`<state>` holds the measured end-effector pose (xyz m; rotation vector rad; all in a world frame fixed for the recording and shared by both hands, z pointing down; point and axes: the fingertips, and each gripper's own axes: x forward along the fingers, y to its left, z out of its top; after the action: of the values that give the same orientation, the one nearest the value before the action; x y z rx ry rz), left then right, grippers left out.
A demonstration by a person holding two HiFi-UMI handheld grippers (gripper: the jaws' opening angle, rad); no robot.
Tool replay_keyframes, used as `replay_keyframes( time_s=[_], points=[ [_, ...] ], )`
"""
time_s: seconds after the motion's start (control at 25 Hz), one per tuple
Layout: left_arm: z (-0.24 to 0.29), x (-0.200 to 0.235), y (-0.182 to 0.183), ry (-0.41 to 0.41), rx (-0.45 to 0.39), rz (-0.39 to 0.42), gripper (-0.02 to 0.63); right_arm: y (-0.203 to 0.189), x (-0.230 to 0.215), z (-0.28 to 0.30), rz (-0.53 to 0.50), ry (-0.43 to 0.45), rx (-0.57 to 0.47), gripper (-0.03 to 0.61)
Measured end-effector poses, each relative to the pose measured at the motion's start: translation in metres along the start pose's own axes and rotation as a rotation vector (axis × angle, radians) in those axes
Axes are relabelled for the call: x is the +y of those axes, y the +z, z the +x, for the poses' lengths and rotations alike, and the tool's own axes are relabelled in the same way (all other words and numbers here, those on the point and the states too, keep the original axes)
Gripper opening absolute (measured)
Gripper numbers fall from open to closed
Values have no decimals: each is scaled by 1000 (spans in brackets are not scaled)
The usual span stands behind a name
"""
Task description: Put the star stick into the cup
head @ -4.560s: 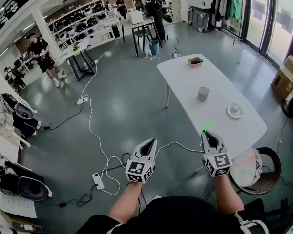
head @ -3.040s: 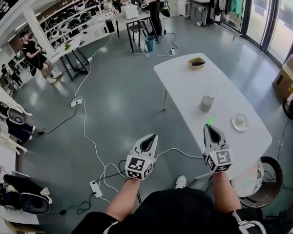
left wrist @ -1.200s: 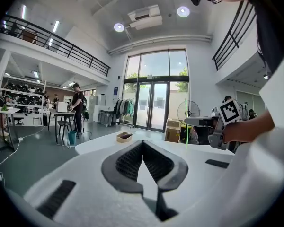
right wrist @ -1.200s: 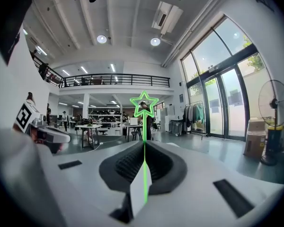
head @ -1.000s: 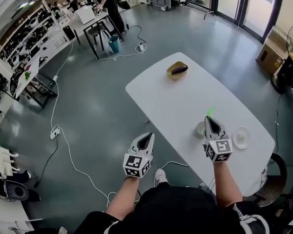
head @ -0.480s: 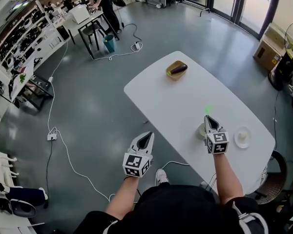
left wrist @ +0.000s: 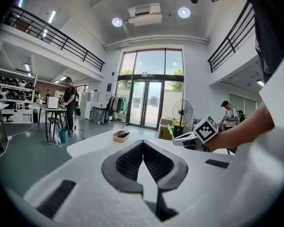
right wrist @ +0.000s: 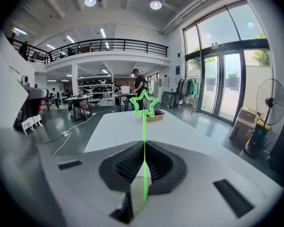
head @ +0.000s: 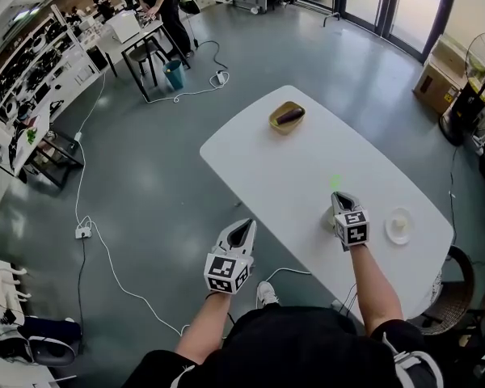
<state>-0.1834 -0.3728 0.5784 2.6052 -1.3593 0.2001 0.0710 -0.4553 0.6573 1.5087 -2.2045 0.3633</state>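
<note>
My right gripper (head: pixel 340 200) is shut on the thin green star stick (head: pixel 335 183), which points away from me over the white table (head: pixel 283 164). In the right gripper view the stick runs up between the jaws of the right gripper (right wrist: pixel 143 148) to its outlined star (right wrist: pixel 144 103). The grey cup (head: pixel 328 217) stands on the table right under that gripper and is mostly hidden by it. My left gripper (head: pixel 243 228) hangs shut and empty over the floor, left of the table. In its own view the left gripper (left wrist: pixel 143 145) has its jaws closed on nothing.
A tan bowl (head: pixel 287 116) holding a dark eggplant sits at the table's far end. A white saucer (head: pixel 399 225) lies to the right of the cup. Cables run over the floor (head: pixel 145 184) at the left; a chair (head: pixel 457 277) stands at the table's near right corner.
I have come up to the table. My right gripper carried the star stick forward until it is over the cup. The left gripper stays shut beside the table.
</note>
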Motion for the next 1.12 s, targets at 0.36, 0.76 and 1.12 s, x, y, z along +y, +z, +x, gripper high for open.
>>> replay_keyframes(
  time_s=[0.36, 0.76, 1.12],
  points=[
    [1, -1, -4, 12, 12, -6, 9, -17, -1, 15, -53, 17, 71, 14],
    [-2, -3, -1, 12, 9, -7, 9, -10, 9, 8, -77, 44, 76, 49],
    [4, -13, 8, -4, -7, 6, 9, 67, 26, -44, -116, 68, -138, 54]
  ],
)
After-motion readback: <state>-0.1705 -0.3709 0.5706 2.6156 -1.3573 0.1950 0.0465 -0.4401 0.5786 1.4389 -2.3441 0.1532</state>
